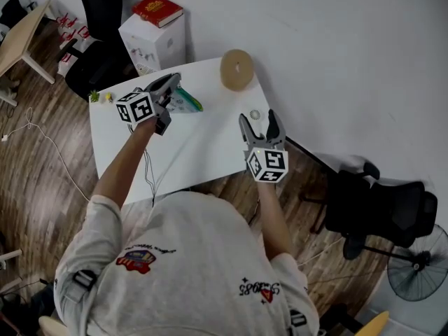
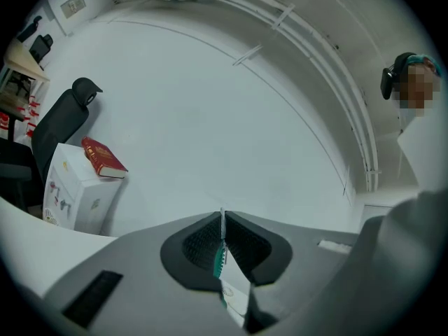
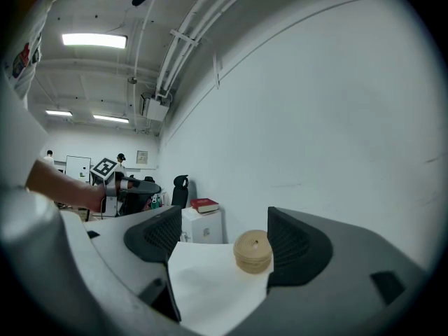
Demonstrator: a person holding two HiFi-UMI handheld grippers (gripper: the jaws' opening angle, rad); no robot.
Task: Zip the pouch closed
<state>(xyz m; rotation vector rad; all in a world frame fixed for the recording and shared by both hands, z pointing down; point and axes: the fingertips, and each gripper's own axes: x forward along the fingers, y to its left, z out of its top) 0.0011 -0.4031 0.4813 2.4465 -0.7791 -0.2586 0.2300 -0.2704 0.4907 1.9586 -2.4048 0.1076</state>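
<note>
My left gripper (image 1: 171,88) is pinched tight on the pouch (image 1: 185,103). In the left gripper view the two jaws of that gripper (image 2: 222,219) meet on a thin edge of the pouch (image 2: 232,294), white with a green strip running along it, and the rest of it trails back below the jaws. From the head view, the pouch sits over the far left part of the white table (image 1: 203,152), just beside the jaw tips, with its teal-green side showing.

My right gripper (image 1: 258,121) is spread wide with nothing held. In its own view the right gripper (image 3: 220,240) frames only bare table (image 3: 210,285), and a round tan disc (image 3: 253,251) stands beyond the jaws, near the right one. From above, that disc (image 1: 237,69) is at the table's far right corner, well apart from the pouch.

Behind the table, against the wall, a white box (image 1: 155,44) carries a red book (image 1: 157,10), and a black office chair (image 1: 105,9) stands next to it. Another black chair (image 1: 378,205) and a floor fan (image 1: 418,264) are off to my right.
</note>
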